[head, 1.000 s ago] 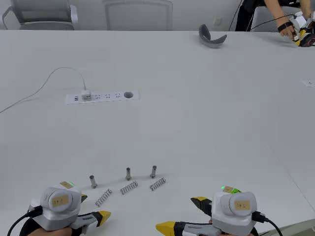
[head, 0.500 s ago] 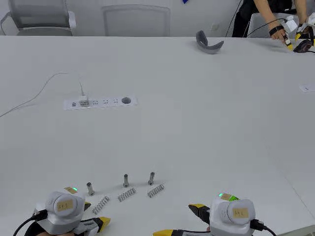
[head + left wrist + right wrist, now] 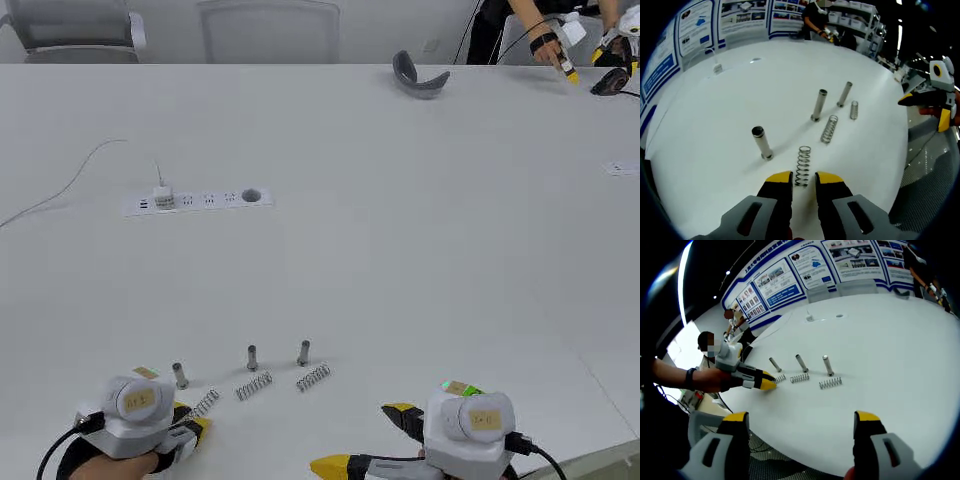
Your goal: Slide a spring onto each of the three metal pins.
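Left tongs point(image 3: 803, 178), barely open, face the nearest spring point(image 3: 803, 162) lying lengthwise just ahead; my right tongs point(image 3: 801, 417) gape farther off

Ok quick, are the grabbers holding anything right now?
Left gripper: jaws slightly open around the end of a spring.
Right gripper: jaws wide open, empty.

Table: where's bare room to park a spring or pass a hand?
Widest bare stretch: the table between the power strip and the pins, running right. Also bare between the springs and the right gripper. Crowded: the row of pins and springs by the left gripper.
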### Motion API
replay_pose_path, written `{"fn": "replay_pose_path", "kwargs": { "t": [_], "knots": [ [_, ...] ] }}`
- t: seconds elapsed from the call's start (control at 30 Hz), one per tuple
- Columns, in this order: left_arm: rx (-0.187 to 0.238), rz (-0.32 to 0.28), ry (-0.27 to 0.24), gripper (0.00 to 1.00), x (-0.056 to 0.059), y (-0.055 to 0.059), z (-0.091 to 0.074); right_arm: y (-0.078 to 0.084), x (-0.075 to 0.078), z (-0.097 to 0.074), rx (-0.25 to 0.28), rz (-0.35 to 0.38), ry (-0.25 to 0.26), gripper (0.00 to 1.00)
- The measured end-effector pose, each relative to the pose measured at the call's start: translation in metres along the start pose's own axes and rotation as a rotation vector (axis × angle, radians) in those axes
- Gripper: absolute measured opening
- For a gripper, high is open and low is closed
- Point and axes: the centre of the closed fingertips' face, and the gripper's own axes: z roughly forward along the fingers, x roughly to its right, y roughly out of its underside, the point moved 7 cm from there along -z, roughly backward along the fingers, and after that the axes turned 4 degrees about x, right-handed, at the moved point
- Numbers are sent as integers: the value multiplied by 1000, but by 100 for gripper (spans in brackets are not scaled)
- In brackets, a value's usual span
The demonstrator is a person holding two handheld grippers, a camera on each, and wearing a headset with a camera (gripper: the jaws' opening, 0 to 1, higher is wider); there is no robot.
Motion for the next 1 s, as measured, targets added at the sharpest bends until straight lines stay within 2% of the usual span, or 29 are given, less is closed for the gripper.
{"fn": "replay_pose_path", "kwargs": {
  "t": [0.13,0.2,0.4,0.67,1.0],
  "knots": [
    [-8,33,-3,11,0,0,-1,1,-2,1,-4,-3,-6,87],
    [-25,21,12,11,0,0,-2,1,-2,1,-4,-3,-11,87],
    [-17,-11,19,11,2,-1,-10,-1,-1,-1,7,3,-15,87],
    [17,-38,42,10,10,-3,-31,-2,-4,1,14,7,-41,85],
    [29,-25,51,10,14,0,-55,-3,-5,2,17,6,-59,83]
  ]
}}
